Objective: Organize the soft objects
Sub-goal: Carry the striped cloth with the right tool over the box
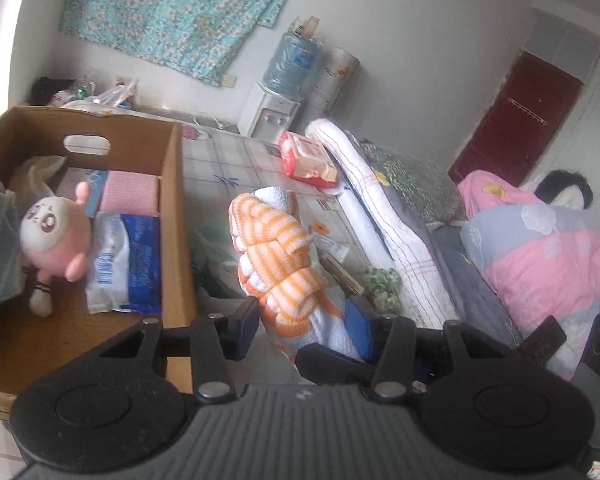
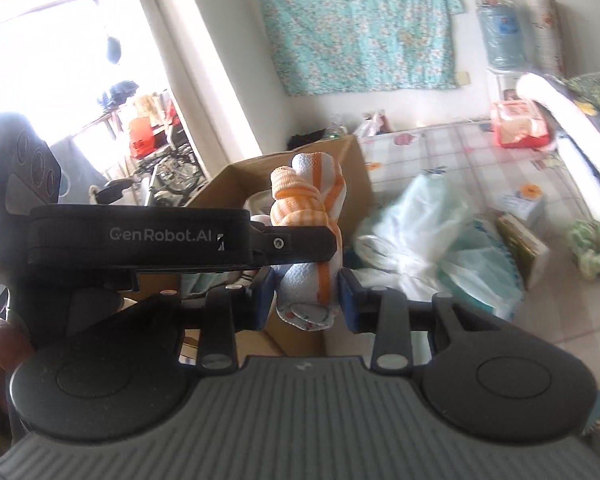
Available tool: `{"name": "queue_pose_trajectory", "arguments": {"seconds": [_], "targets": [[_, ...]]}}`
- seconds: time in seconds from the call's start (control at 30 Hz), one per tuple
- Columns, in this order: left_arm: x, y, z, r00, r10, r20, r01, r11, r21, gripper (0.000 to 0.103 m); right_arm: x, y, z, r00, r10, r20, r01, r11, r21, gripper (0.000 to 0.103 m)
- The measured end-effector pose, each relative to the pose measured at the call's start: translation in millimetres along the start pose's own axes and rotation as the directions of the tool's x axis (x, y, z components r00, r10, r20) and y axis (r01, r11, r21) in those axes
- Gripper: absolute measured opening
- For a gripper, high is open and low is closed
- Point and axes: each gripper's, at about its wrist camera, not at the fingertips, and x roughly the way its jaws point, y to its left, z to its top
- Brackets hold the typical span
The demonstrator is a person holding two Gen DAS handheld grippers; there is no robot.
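An orange-and-white striped towel [image 1: 278, 258], twisted into a knot, is held up off the bed. My left gripper [image 1: 300, 328] is shut on its lower end. My right gripper [image 2: 306, 294] is shut on the towel [image 2: 312, 216] too, with the left gripper's body [image 2: 140, 240] crossing just above it. A cardboard box [image 1: 176, 216] stands to the left and holds a pink plush toy [image 1: 54, 232], a pink cloth [image 1: 130, 196] and blue-and-white packs [image 1: 126, 264]. The box [image 2: 356, 160] shows behind the towel in the right wrist view.
On the checked bed sheet [image 1: 228, 160] lie a red wipes pack [image 1: 308, 156], white plastic bags [image 2: 428, 232], small boxes [image 2: 522, 236] and a green scrunchie [image 2: 592, 252]. A rolled white quilt [image 1: 384, 216] and pink bedding [image 1: 540, 248] lie right. A water dispenser [image 1: 276, 108] stands behind.
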Motion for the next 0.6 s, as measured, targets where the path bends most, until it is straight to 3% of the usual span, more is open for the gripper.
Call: {"name": "queue_pose_trajectory", "arguments": {"seconds": [0.1, 0.2, 0.27, 0.37, 0.47, 0.6], "targets": [[-29.2, 40.7, 11.8, 0.992, 0.107, 0.064, -0.102, 0.992, -0.071, 0.049, 41.6, 34.8, 20.0, 0.991, 0.125, -0.054, -0.126, 0.992, -0.023, 0.033], [-45.1, 81.4, 20.5, 0.977, 0.195, 0.080, -0.183, 0.973, -0.141, 0.049, 87.1, 57.8, 34.9, 0.964, 0.233, -0.131, -0.232, 0.972, 0.026, 0.033], [-53.3, 105.8, 23.7, 0.964, 0.249, 0.089, -0.228, 0.954, -0.195, 0.056, 119.4, 70.8, 41.9, 0.941, 0.284, -0.185, -0.274, 0.959, 0.074, 0.033], [-73.0, 144.5, 24.8, 0.934, 0.341, 0.110, -0.301, 0.913, -0.274, 0.059, 162.7, 85.9, 45.6, 0.912, 0.320, -0.256, -0.292, 0.946, 0.143, 0.033], [-89.3, 173.0, 24.5, 0.914, 0.388, 0.121, -0.330, 0.882, -0.336, 0.059, 198.8, 99.2, 43.5, 0.880, 0.340, -0.331, -0.286, 0.937, 0.202, 0.032], [-102.3, 195.0, 23.4, 0.901, 0.415, 0.123, -0.344, 0.859, -0.380, 0.059, 230.2, 112.7, 34.6, 0.850, 0.339, -0.403, -0.270, 0.938, 0.218, 0.030]]}}
